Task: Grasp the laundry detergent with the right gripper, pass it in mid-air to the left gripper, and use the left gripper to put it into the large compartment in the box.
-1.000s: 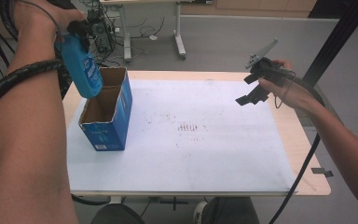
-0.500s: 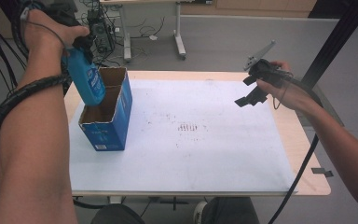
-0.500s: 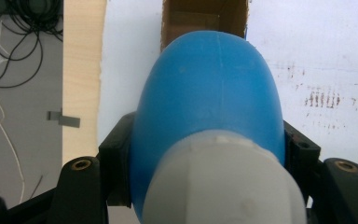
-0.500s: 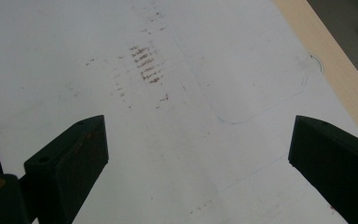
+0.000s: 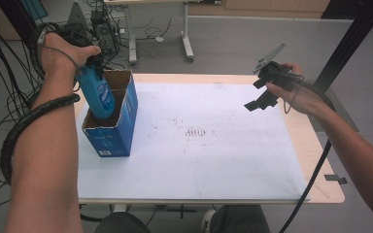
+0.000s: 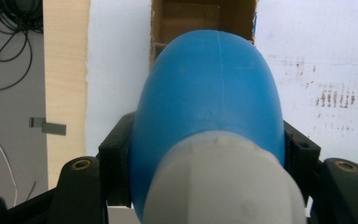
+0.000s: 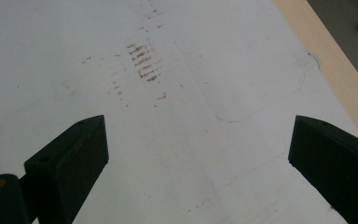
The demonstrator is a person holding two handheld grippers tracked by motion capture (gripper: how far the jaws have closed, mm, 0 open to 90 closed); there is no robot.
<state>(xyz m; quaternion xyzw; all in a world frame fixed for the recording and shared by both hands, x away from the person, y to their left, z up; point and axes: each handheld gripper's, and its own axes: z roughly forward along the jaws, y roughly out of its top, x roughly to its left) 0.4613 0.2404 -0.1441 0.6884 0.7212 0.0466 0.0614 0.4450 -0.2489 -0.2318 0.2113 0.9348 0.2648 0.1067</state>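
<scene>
A blue plastic bottle [image 5: 98, 94] with a pale grey cap [image 6: 223, 184] stands tilted with its lower end inside an open blue cardboard box [image 5: 115, 131] at the table's left. My left gripper [image 5: 93, 62] is shut on the bottle's upper body; in the left gripper view both black jaws press against the bottle's [image 6: 209, 93] sides, and the box's brown inside [image 6: 200, 18] lies beyond it. My right gripper [image 5: 260, 99] hangs open above the right part of the white sheet, jaws wide apart with nothing between them [image 7: 198, 149].
A white sheet [image 5: 199, 145] with brown smudges [image 5: 196, 132] covers most of the wooden table [image 5: 320, 160]. Desk legs, cables and equipment [image 5: 102, 29] crowd the floor beyond the far edge. A black post [image 5: 349, 43] rises at the right.
My left gripper has lowered the bottle, so its lower end now sits deeper in the box. The right gripper has stayed about where it was.
</scene>
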